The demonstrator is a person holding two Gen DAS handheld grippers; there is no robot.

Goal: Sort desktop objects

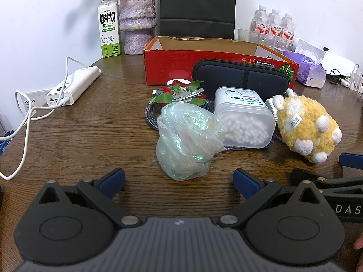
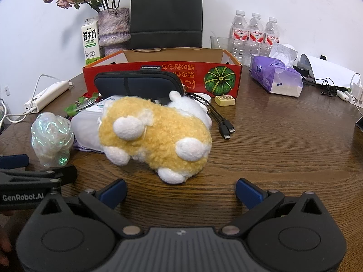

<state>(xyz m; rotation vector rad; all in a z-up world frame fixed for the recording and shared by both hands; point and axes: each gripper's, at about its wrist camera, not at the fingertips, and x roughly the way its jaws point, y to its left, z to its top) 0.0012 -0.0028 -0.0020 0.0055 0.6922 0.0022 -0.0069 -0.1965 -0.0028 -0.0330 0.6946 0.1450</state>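
Both claws, left claw and right claw, are held wide; bare tabletop is seen at 3 o'clock of the plush toy.

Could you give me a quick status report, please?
Left gripper and right gripper open, empty. Yellow-and-white plush toy ahead of right. Iridescent crumpled plastic bag before left. Red cardboard box unobstructed.

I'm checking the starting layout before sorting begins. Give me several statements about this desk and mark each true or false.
1. The left tool is open and empty. True.
2. The plush toy lies inside the red box. False: it lies on the table in front of the box.
3. The iridescent bag sits nearest the left tool. True.
4. The right tool grips the plush toy. False: it is open, short of the toy.
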